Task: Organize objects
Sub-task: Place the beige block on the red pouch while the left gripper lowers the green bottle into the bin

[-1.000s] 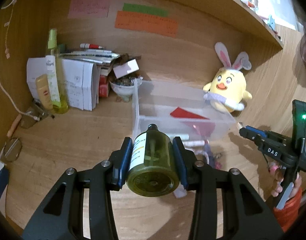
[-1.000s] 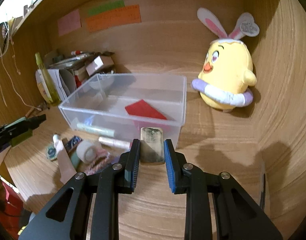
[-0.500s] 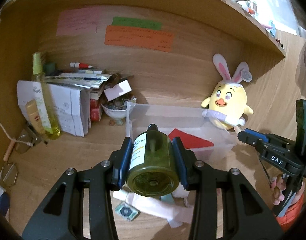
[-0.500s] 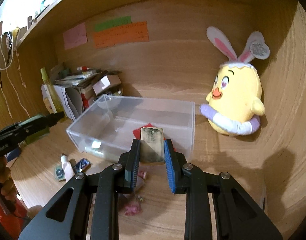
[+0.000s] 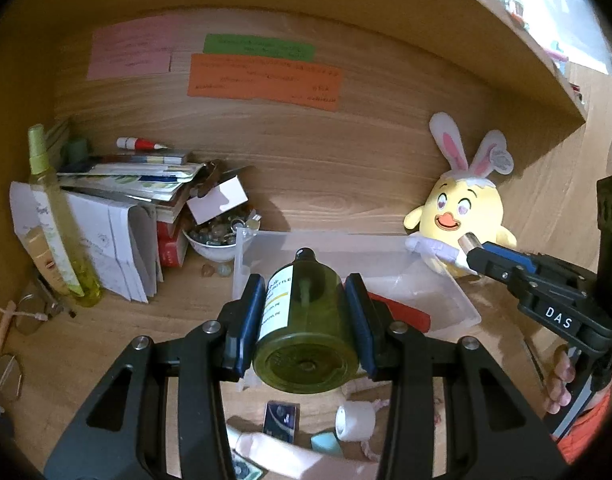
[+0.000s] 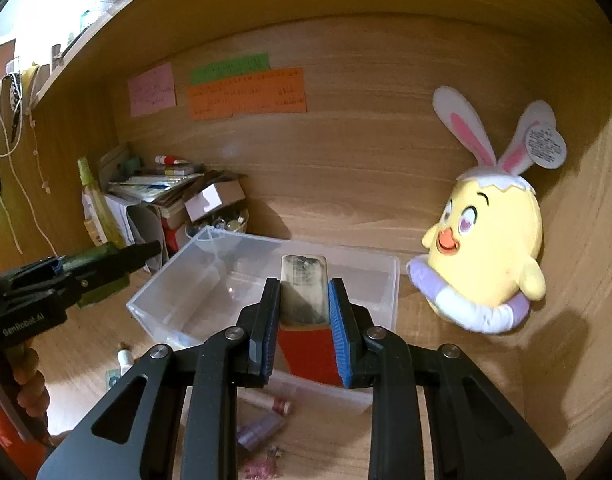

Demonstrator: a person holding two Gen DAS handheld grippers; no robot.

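Both grippers have lifted, and the bin [image 5: 438,280] now sits lower in each view. Left wrist view: left gripper [image 5: 306,324], fingers clamped on a green bottle [image 5: 306,320] lying bottom-first toward the camera, above the bin's near-left corner; only here, a tape roll [image 5: 356,420] and packets on the tabletop [image 5: 106,340]. Right wrist view: right gripper [image 6: 304,320], fingers clamped on a flat metal bar [image 6: 304,292] over the bin, with a red card [image 6: 310,354] showing below it.
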